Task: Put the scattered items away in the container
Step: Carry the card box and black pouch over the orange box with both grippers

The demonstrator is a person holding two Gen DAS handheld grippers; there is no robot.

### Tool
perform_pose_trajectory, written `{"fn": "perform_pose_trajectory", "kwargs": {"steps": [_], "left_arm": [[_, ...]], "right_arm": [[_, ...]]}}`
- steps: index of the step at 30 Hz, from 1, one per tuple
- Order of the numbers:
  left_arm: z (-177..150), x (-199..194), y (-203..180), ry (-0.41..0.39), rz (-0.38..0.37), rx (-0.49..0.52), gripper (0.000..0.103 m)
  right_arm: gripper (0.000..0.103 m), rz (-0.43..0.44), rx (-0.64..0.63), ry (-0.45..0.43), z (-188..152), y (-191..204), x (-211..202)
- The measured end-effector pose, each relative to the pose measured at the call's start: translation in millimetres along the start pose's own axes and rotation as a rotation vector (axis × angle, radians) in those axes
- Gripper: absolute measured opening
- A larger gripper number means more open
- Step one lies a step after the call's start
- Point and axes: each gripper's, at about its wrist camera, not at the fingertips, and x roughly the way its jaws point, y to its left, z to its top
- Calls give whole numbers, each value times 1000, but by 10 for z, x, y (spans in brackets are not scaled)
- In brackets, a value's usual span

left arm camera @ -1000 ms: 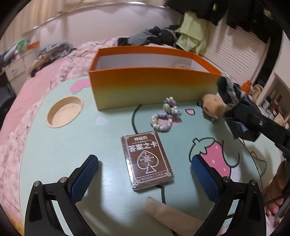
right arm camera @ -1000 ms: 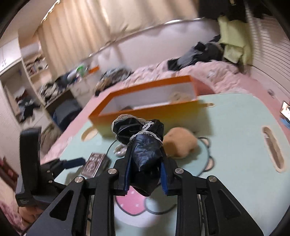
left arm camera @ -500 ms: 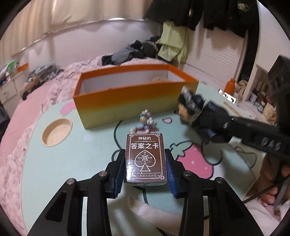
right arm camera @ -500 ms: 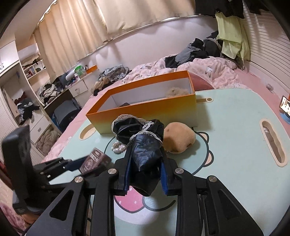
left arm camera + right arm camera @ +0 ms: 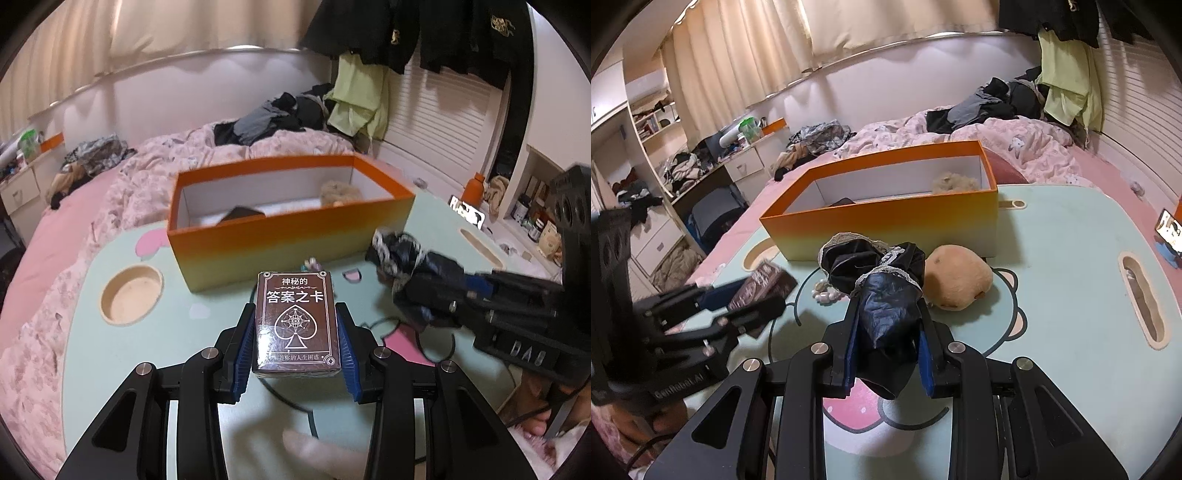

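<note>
My left gripper (image 5: 297, 339) is shut on a brown card box (image 5: 296, 325) and holds it above the mint table (image 5: 155, 350), in front of the orange box (image 5: 291, 240). My right gripper (image 5: 886, 343) is shut on a black lace-trimmed cloth (image 5: 882, 295), also above the table; the cloth shows at the right of the left wrist view (image 5: 406, 266). A tan plush toy (image 5: 955, 277) and a bead bracelet (image 5: 825, 293) lie on the table near the orange box (image 5: 886, 225). Inside the box are a fluffy beige item (image 5: 955, 182) and a dark item (image 5: 842, 202).
The table has a round cup recess (image 5: 131, 295) at the left and a slot (image 5: 1141, 299) at the right. A pink bed (image 5: 997, 136) with piled clothes lies behind. A phone (image 5: 1169, 230) stands at the table's right edge.
My left gripper closed on the card box and lifted it off the table toward the orange box. My right gripper, still holding the cloth, stayed roughly in place.
</note>
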Motion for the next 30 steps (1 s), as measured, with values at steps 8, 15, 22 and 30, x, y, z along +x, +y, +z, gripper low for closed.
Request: {"fn": "perform_pose_trajectory", "kwargs": {"steps": [8,15,22,30], "left_arm": [[289,22,64,-40,10,-24,39],[572,154,136,-40,36,-39,39],[877,357,191,-29,26,-74,39],[1122,649,280,2,48,-113,39]], "right_arm": [[28,-58,-46,-11,168,31,19],[28,-107,-52,-62,548,11,38],[28,-153,-33,-65,954,-80,253],[28,-203,2,-28,1164,-224,604]]}}
